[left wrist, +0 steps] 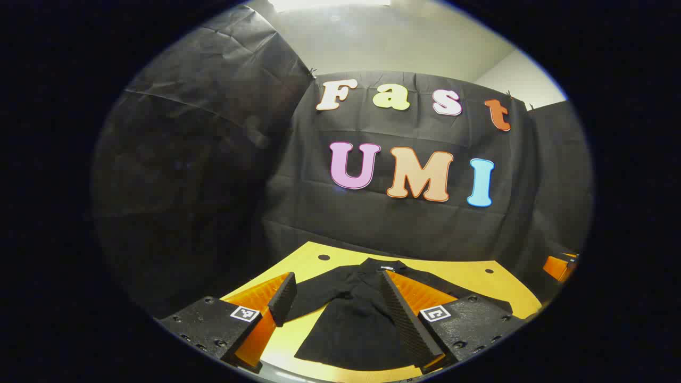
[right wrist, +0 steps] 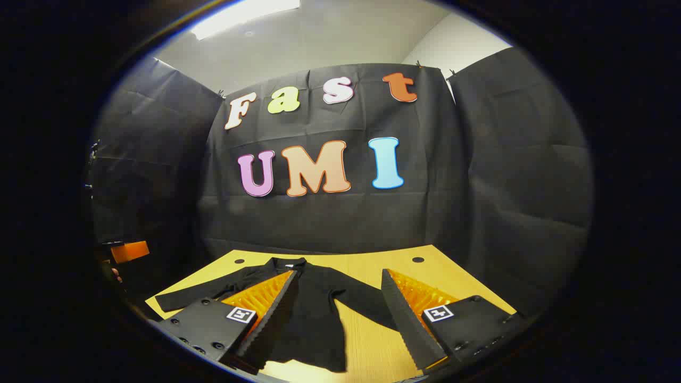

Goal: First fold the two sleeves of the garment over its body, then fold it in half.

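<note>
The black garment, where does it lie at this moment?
The black garment lies spread flat on the yellow table, collar toward the booth's back wall and sleeves out to both sides. In both views it lies ahead of the open grippers, untouched.

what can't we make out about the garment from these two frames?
- Left gripper view: the garment's right sleeve sits behind a finger of the left gripper.
- Right gripper view: the garment is partly behind a finger of the right gripper; its hem is cut off at the bottom edge.
- Both: black fabric, so seams and cuffs are unreadable.
</note>
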`<state>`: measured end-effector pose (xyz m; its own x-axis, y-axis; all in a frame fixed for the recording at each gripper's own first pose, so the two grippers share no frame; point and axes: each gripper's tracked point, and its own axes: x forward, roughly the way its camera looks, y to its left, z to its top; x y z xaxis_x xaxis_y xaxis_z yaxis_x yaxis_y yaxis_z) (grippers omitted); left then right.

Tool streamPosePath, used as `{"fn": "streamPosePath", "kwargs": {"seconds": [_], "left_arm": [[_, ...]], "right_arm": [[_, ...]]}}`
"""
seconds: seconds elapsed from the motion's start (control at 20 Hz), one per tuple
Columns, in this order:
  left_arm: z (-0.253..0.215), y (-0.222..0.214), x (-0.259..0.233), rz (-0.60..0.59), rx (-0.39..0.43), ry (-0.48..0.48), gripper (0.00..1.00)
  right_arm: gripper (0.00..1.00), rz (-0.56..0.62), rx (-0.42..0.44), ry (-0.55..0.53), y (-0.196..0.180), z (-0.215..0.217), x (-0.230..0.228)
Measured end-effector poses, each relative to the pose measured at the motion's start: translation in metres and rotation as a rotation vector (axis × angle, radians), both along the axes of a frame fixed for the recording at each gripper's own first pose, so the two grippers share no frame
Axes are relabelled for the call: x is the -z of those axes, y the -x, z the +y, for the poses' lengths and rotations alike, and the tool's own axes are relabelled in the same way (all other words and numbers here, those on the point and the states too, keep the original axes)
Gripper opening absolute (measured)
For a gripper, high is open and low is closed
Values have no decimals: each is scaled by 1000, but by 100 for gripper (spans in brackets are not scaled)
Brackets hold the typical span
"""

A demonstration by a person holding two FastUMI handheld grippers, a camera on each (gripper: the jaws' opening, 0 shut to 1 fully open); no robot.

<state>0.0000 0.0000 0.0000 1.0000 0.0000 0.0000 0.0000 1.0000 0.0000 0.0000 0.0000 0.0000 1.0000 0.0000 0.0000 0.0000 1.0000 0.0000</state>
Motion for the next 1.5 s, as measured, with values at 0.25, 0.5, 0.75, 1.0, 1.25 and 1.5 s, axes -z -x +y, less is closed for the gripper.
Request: {"fn": "streamPosePath", "kwargs": {"seconds": [0.25,0.5,0.75,1.0,1.25,1.5], "left_arm": [[1,2,2,4,-5,-15,92],[1,3,14,29,-13,-9,92],[6,8,27,59,-26,-20,93],[9,10,32,71,-35,-25,92],[5,9,31,68,-34,-36,93],[1,10,35,79,-27,-37,92]], "right_arm": [[97,14,-7,-2,-4,-2,3],[98,26,-5,-10,-1,-7,6],[98,46,8,-31,5,-14,17],[100,70,22,-47,9,-21,27],[100,74,28,-49,7,-27,31],[98,80,17,-51,5,-25,33]]}}
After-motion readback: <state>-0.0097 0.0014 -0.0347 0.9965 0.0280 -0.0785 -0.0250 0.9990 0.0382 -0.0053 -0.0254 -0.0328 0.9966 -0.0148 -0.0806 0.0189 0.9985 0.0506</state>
